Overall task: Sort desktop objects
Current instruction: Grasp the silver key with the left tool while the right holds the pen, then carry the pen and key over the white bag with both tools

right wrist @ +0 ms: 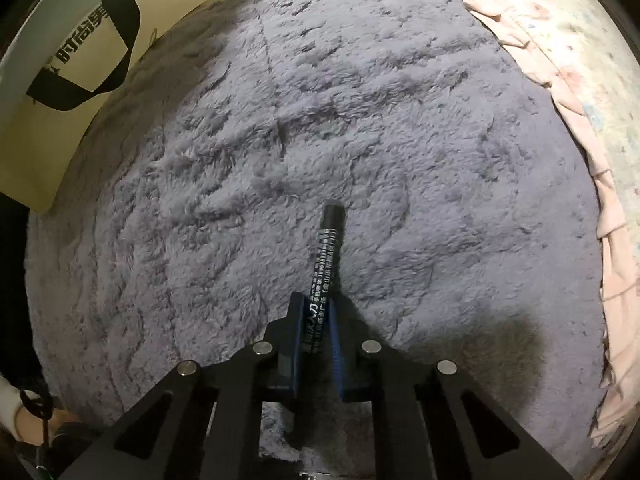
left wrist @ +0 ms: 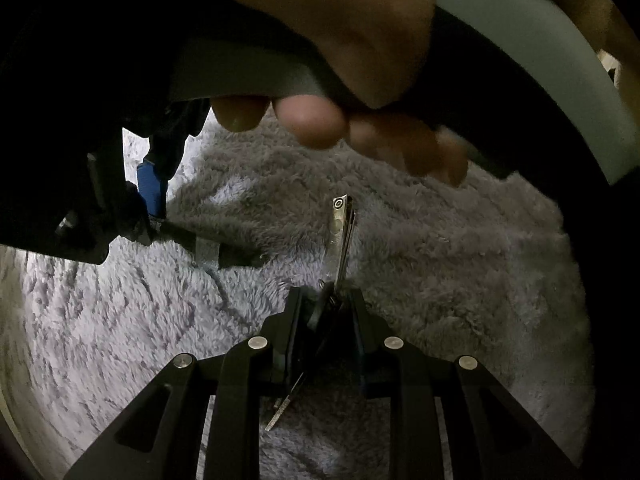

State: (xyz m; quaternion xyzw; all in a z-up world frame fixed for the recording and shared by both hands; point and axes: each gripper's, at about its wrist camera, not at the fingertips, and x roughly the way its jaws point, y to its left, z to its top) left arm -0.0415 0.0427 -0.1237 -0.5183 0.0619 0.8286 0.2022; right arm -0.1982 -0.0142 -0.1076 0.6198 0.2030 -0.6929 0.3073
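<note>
Taking the plush grey blanket (right wrist: pixel 360 120) as the landmark. At its left edge stands a cream printed bag (right wrist: pixel 80 52), the likeliest place to drop things, though that is only a guess.

The left gripper (left wrist: pixel 325 312) is clamped on a metal nail clipper (left wrist: pixel 342 236), which stands up from the jaws above the blanket, its file hanging loose beneath. Keep the grip firm and move slowly so the slim clipper does not twist out.

The right gripper (right wrist: pixel 316 320) is clamped on a black pen (right wrist: pixel 326 256), its tip near the blanket's middle. Keep both arms apart on the way over; a hand (left wrist: pixel 332 40) crowds the left view.
</note>
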